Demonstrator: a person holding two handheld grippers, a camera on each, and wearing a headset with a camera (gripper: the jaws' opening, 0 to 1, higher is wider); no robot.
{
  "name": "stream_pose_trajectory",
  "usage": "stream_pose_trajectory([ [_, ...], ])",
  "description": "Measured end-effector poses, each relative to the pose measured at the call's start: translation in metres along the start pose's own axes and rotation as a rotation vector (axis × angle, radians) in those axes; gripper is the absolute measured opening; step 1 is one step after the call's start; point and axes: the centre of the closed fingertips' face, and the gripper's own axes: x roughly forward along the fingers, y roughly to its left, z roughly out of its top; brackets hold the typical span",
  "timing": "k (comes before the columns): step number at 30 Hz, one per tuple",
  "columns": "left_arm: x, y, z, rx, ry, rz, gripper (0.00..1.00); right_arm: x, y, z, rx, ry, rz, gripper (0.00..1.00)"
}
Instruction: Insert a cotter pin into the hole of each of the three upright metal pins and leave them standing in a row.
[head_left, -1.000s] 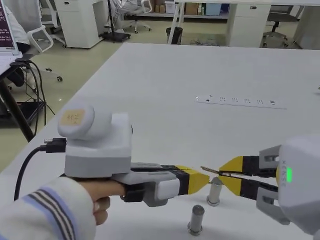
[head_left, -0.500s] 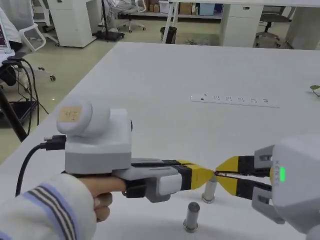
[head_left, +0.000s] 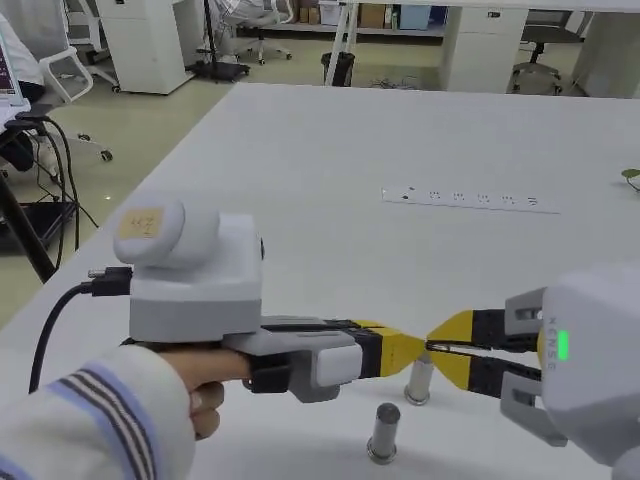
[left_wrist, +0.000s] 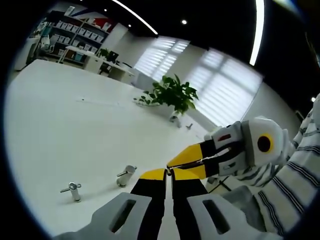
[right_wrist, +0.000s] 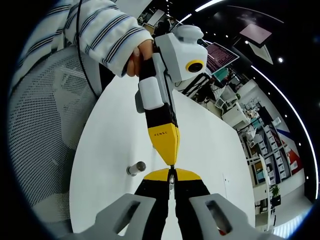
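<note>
Right tool (right_wrist: 171, 176) pinched on thin wire cotter pin (head_left: 446, 347), yellow wedge-tipped left tool (left_wrist: 169, 173) apparently closed

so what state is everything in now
right gripper: fingers shut on the cotter pin
left gripper: fingers shut, tips at the cotter pin's end
cotter pin: level, in no hole
near metal pin: upright, no cotter pin showing
far metal pin: upright, top hidden
metal pin in left gripper view: upright, cross-pinned near its top
</note>
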Motion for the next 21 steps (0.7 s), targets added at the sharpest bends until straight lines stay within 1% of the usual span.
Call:
stream_pose_trajectory([
  [1,0.0000,0.0003,0.0006,-0.015,-0.003,-0.001,0.00,-0.0001,-0.0002,0.0002,0.001,-0.001,0.000,0.00],
  [5,-0.0003,0.0016,0.0015,-0.036,-0.010,-0.002,0.00,-0.0001,-0.0011,0.0007,-0.001,-0.002,-0.002,0.00],
  [10,-0.0012,0.0019,0.0012,-0.028,-0.012,0.001,0.00,0.0004,-0.0002,0.0017,-0.003,-0.010,0.006,0.00],
  [13,-0.0021,0.0027,0.0002,-0.039,-0.009,0.009,0.00,0.0019,0.0004,0.0018,-0.002,-0.015,0.012,0.00],
  [17,-0.0036,0.0032,-0.0001,-0.028,-0.018,0.019,0.00,0.0036,-0.0001,0.0027,0.005,-0.029,0.025,0.00],
  [18,-0.0039,0.0034,-0.0005,-0.025,-0.017,0.022,0.00,0.0041,0.0005,0.0030,0.019,-0.038,0.037,0.00],
  [19,-0.0050,0.0045,-0.0012,-0.009,-0.014,0.030,0.00,0.0046,-0.0010,0.0017,0.046,-0.040,0.033,0.02],
  [20,-0.0058,0.0045,-0.0017,-0.003,-0.013,0.031,0.00,0.0050,-0.0020,0.0005,0.054,-0.041,0.033,0.07],
  [21,-0.0076,0.0057,-0.0016,0.017,-0.018,0.040,0.00,0.0057,-0.0012,-0.0018,0.071,-0.042,0.045,0.09],
])
